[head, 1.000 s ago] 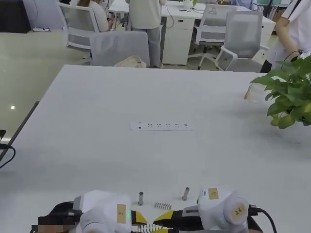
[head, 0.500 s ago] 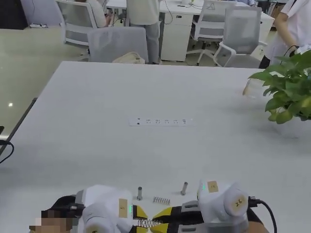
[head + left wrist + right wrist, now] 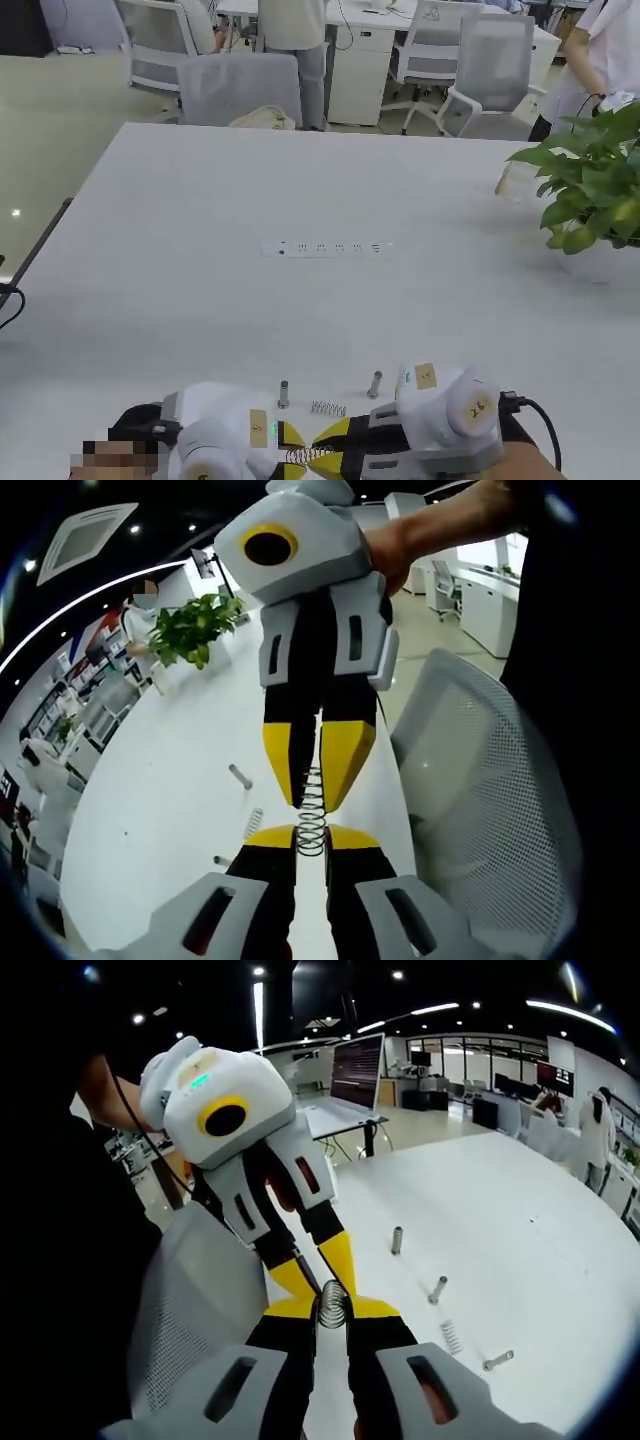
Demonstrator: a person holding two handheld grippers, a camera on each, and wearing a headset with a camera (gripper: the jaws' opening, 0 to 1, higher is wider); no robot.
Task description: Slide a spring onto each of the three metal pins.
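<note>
A small coil spring (image 3: 305, 457) hangs between my two grippers just above the table's near edge. My left gripper (image 3: 288, 447) and right gripper (image 3: 335, 445) meet tip to tip, each shut on one end of it. The left gripper view has the spring (image 3: 312, 815) running from my left gripper (image 3: 312, 838) up into the right gripper (image 3: 315, 780). From the right gripper (image 3: 332, 1310), the spring (image 3: 332, 1303) appears end-on. Two upright metal pins (image 3: 284, 393) (image 3: 375, 383) stand just beyond, with a loose spring (image 3: 327, 408) lying between them. A third pin (image 3: 497, 1360) stands nearby.
A white power strip (image 3: 322, 248) lies mid-table. A leafy plant (image 3: 590, 180) and a clear cup (image 3: 515, 182) sit at the right. Office chairs (image 3: 240, 90) stand past the far edge, with people behind. A mesh chair (image 3: 480, 780) is close behind the grippers.
The head camera has tilted, so the grippers sit a little higher in view. They still meet on the spring. Pins and loose spring have not moved.
</note>
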